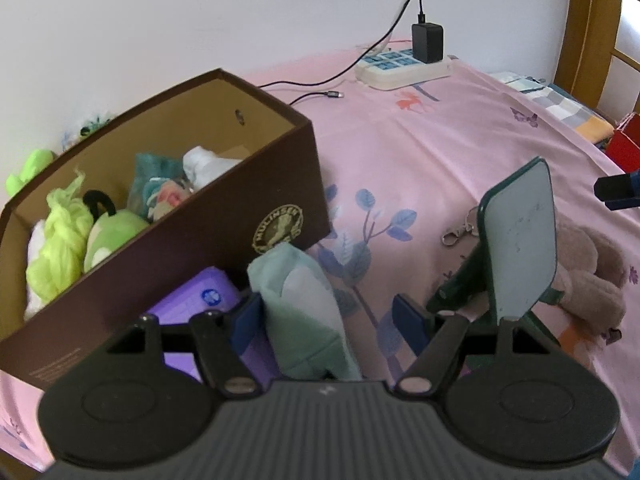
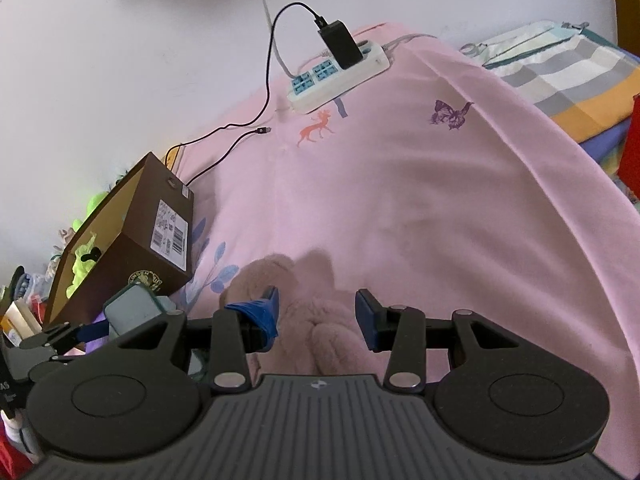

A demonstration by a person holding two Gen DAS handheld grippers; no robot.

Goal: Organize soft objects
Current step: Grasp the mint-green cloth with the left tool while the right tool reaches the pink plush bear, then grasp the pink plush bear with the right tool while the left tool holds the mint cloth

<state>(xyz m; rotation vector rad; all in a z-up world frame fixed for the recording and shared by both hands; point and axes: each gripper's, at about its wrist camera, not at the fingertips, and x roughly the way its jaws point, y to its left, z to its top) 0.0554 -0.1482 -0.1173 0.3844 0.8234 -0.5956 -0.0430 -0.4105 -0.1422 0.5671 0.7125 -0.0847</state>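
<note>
A brown cardboard box [image 1: 248, 204] stands on the pink bed and holds a green cloth [image 1: 60, 240], a green plush [image 1: 112, 236] and other soft items. My left gripper [image 1: 328, 320] is open around a pale green soft pouch [image 1: 304, 304] beside the box. A brown plush toy [image 1: 592, 276] lies to the right. In the right wrist view my right gripper [image 2: 316, 316] is open with the brown plush [image 2: 316, 320] between its fingers. The box [image 2: 132, 248] shows at the left there.
A small mirror on a green stand [image 1: 520, 240] stands between pouch and plush, with a metal clasp [image 1: 456, 234] beside it. A purple pack [image 1: 196, 292] lies by the box. A power strip [image 1: 404, 66] with charger and cable lies near the wall. Folded bedding [image 2: 560, 68] lies far right.
</note>
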